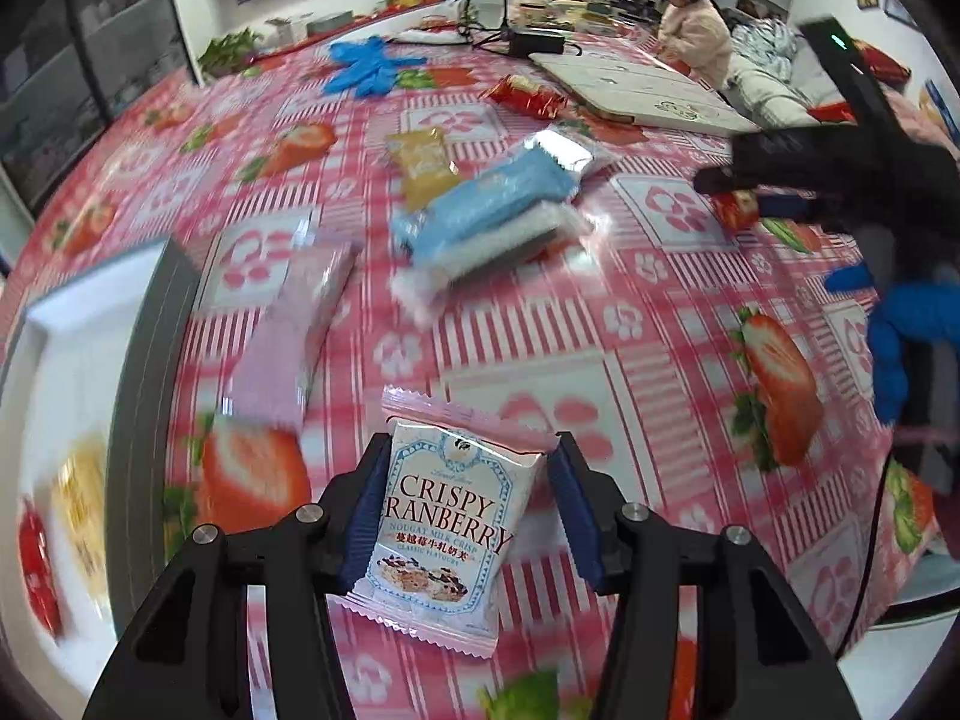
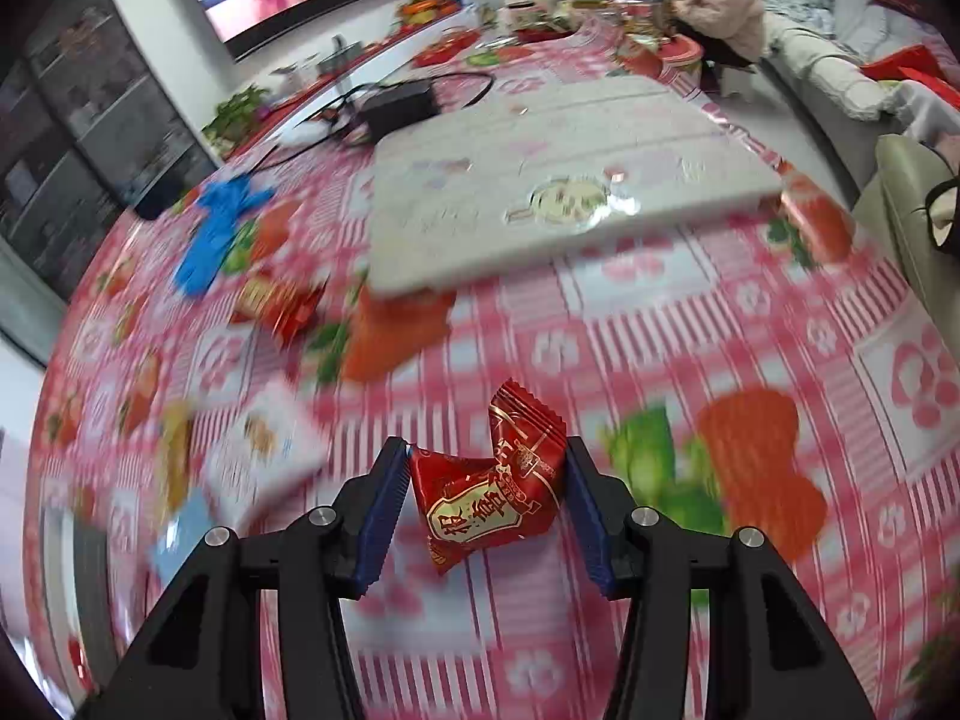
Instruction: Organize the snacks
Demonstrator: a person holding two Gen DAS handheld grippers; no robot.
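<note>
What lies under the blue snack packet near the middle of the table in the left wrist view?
A white packet lies beneath the blue snack packet, sticking out along its near side. How far it reaches under the blue one is hidden, as is anything else beneath.

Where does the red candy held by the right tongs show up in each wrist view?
Left wrist view: red candy at right edge, pinched in the right tongs, partly hidden.
Right wrist view: the same candy bottom centre, clamped between both blue pads.
Shared landmark: white flat box on the far tablecloth.
</note>
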